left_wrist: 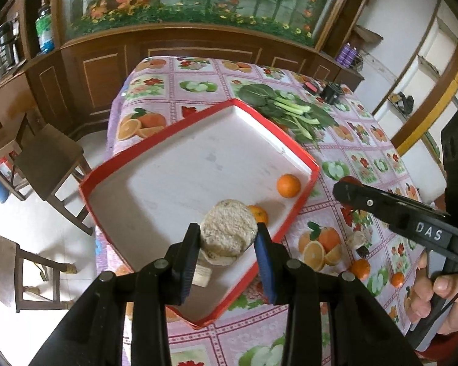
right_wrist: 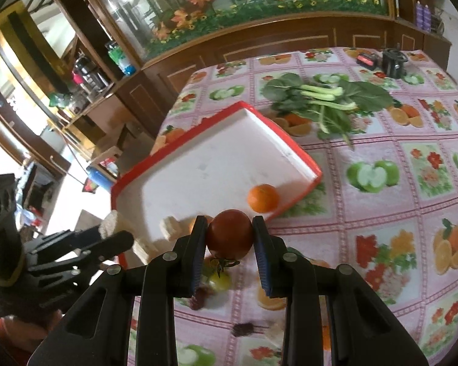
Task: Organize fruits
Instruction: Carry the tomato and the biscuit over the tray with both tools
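A red-rimmed white tray (left_wrist: 113, 170) lies on the table and holds two oranges, one near its right corner (left_wrist: 288, 185) and one partly hidden (left_wrist: 259, 213). My left gripper (left_wrist: 227, 238) is shut on a pale round corn piece (left_wrist: 229, 231) above the tray's near part. My right gripper (right_wrist: 230, 236) is shut on a red tomato (right_wrist: 230, 238) just outside the tray's near edge (right_wrist: 290, 207). The orange in the tray (right_wrist: 263, 197) lies just beyond it. More corn pieces (right_wrist: 171, 228) lie in the tray. Two small oranges (left_wrist: 360, 269) lie on the cloth.
Leafy greens (left_wrist: 290, 106) lie on the fruit-print tablecloth behind the tray. A black device (right_wrist: 394, 61) and a red-faced one (right_wrist: 366, 60) stand at the table's far end. Wooden stools (left_wrist: 49, 158) stand left of the table. A wooden cabinet (left_wrist: 198, 52) runs behind.
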